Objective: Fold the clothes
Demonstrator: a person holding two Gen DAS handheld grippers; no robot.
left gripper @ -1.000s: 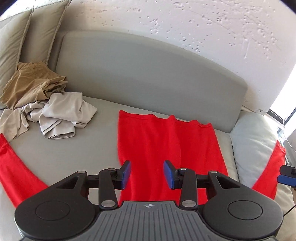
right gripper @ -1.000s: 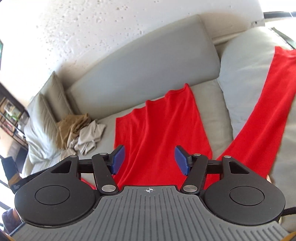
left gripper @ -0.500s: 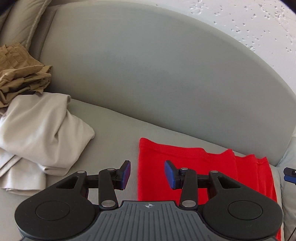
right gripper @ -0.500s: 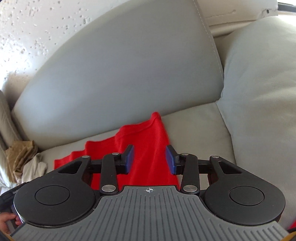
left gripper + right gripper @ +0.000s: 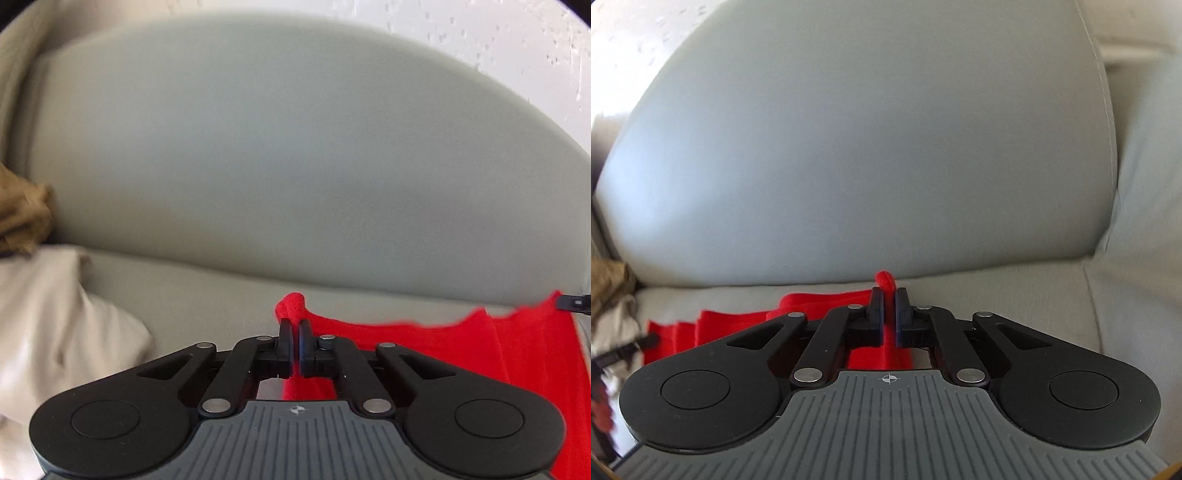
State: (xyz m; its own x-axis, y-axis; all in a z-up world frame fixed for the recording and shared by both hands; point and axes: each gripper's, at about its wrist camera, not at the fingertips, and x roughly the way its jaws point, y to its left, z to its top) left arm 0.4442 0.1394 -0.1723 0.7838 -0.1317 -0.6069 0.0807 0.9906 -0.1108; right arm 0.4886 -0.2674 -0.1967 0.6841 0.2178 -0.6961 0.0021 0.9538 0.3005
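A grey sofa (image 5: pixel 295 166) fills both views, with its back cushion far and its seat near; a beige garment (image 5: pixel 55 332) and a tan garment (image 5: pixel 22 218) are heaped at the seat's left. The red garment (image 5: pixel 480 354) is spread on the seat beneath both grippers, its far edge close to the back cushion. Its far left corner is pinched in the left gripper (image 5: pixel 294 328), its far right corner in the right gripper (image 5: pixel 889 295), both jaws having just been closed onto the fabric
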